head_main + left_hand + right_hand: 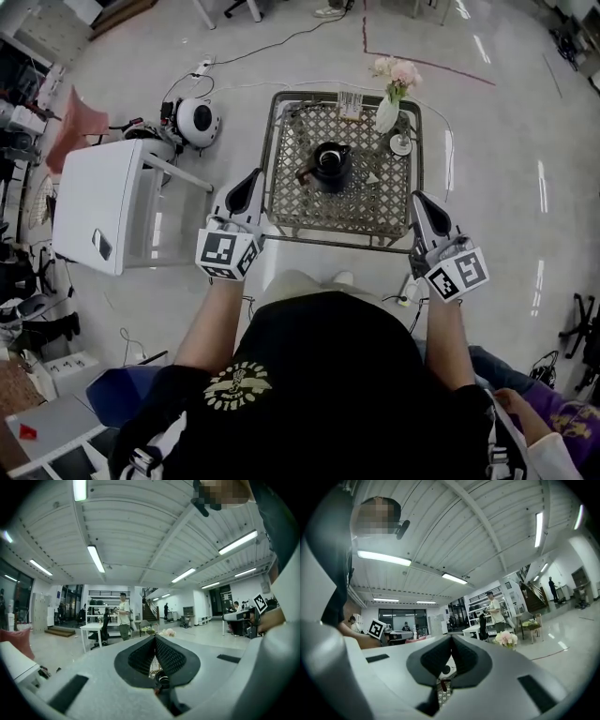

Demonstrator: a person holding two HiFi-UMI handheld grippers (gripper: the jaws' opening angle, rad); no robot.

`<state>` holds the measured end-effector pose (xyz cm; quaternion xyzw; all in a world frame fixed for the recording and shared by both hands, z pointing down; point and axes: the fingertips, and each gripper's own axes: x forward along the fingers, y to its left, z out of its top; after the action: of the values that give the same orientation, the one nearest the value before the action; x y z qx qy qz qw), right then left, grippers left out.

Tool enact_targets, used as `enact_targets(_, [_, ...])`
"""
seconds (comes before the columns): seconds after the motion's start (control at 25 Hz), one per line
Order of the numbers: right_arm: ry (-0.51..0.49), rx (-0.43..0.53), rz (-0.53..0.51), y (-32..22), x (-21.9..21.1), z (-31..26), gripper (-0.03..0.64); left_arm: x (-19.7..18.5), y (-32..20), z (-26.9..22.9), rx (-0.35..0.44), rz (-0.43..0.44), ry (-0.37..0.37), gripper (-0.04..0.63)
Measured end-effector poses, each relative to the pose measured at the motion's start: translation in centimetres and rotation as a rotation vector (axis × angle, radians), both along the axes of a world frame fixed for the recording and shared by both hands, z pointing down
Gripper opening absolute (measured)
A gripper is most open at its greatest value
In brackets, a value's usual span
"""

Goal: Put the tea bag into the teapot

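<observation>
A black teapot point(330, 166) stands with its lid off in the middle of a metal lattice table point(291, 202). A small pale piece point(372, 177) lies just right of it; it is too small to tell if it is the tea bag. My left gripper point(254, 175) hangs over the table's left edge, jaws shut and empty. At the table's near right corner my right gripper point(418, 197) is likewise shut on nothing. In the left gripper view the gripper point(154, 637) points out level across the room, as does the one point(451, 637) in the right gripper view.
A white vase with pink flowers point(389, 94), a small white dish point(401, 143) and a striped card point(351, 103) stand at the table's far side. A white side table point(103, 202) is at the left, and a round white device point(197, 122) and cables lie on the floor. Another person's legs point(525, 422) show at lower right.
</observation>
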<state>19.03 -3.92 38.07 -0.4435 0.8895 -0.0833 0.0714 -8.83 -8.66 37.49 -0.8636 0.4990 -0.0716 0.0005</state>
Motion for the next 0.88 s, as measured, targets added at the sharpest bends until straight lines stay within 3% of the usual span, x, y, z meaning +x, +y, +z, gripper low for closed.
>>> enact_targets(0.52, [0.017,0.001,0.049,-0.5,2.5,0.1,0.006,2.4,-0.9,-2.1,0.014,0.036,-0.007,-0.003])
enact_targets(0.88, [0.043,-0.031,0.071,-1.4,3.1,1.3,0.006,2.9,-2.2,-0.9,-0.006,0.042,-0.03,-0.003])
